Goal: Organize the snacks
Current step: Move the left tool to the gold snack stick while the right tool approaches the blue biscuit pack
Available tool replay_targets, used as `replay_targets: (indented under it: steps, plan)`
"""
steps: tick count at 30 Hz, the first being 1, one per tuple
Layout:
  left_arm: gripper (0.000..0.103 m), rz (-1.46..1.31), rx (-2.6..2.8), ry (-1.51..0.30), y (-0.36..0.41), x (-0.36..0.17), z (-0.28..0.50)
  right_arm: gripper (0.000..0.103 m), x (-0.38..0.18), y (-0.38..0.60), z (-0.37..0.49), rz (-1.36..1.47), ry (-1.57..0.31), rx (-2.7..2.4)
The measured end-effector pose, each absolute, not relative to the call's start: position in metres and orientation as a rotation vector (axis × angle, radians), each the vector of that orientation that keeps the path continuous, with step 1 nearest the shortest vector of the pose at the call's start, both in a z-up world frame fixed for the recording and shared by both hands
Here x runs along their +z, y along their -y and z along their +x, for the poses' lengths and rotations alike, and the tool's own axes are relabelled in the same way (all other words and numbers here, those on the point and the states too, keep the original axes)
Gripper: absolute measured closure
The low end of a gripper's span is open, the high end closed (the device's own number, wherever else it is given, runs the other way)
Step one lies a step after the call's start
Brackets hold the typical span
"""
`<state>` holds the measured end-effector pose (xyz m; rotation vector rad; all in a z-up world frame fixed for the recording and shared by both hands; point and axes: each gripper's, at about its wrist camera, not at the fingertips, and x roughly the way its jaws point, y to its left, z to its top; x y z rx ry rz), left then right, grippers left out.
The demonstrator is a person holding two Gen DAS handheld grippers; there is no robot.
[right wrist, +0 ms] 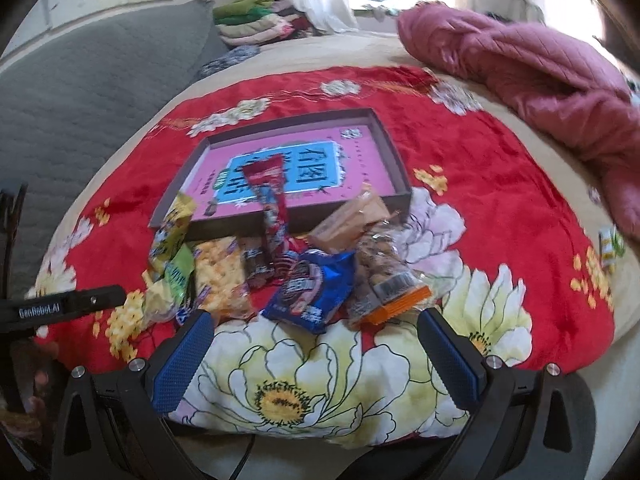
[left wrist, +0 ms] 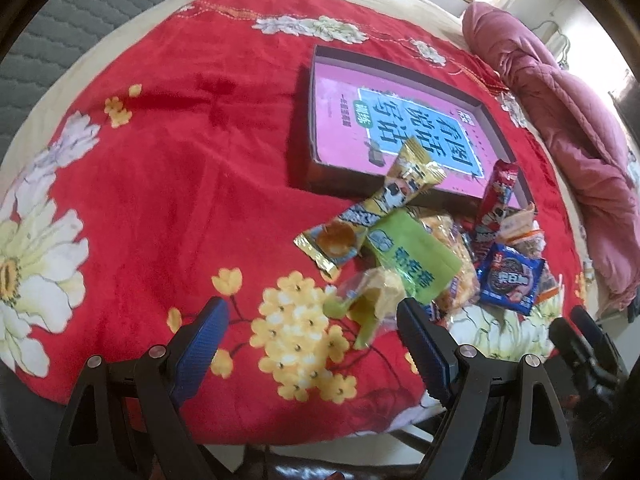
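A pile of snack packets lies on a red flowered blanket just in front of a shallow dark box with a pink printed bottom. A gold bar packet and a red bar packet lean on the box's near wall. A green packet, a clear yellow packet and a blue cookie packet lie in the pile. My left gripper is open, close to the yellow packet. My right gripper is open just short of the blue cookie packet and an orange-edged nut packet.
A pink quilted coat is heaped at the blanket's right side. A grey quilted cover lies to the left, with folded clothes by the window behind. A small yellow packet sits at the blanket's right edge.
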<state>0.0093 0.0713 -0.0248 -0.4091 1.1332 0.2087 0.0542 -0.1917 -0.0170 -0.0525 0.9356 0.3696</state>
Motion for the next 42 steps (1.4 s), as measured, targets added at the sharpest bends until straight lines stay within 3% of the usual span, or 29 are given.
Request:
replay_targets:
  steps: [8, 23, 25, 29, 42]
  plan:
    - [0.016, -0.377, 0.174, -1.126, -0.075, -0.031, 0.027, 0.007, -0.026, 0.199, 0.070, 0.004, -0.975, 0.369]
    - [0.016, -0.344, 0.108, -1.117, -0.071, -0.037, 0.045, 0.038, -0.043, 0.200, 0.092, 0.064, -1.034, 0.396]
    - [0.016, -0.339, 0.100, -1.118, -0.070, -0.038, 0.048, 0.038, -0.045, 0.197, 0.092, 0.054, -1.035, 0.394]
    - [0.016, -0.335, 0.086, -1.118, -0.069, -0.038, 0.054, 0.051, -0.043, 0.192, 0.093, 0.048, -1.022, 0.421]
    - [0.016, -0.308, 0.073, -1.108, -0.070, -0.044, 0.076, 0.052, -0.058, 0.182, 0.104, 0.064, -1.075, 0.449]
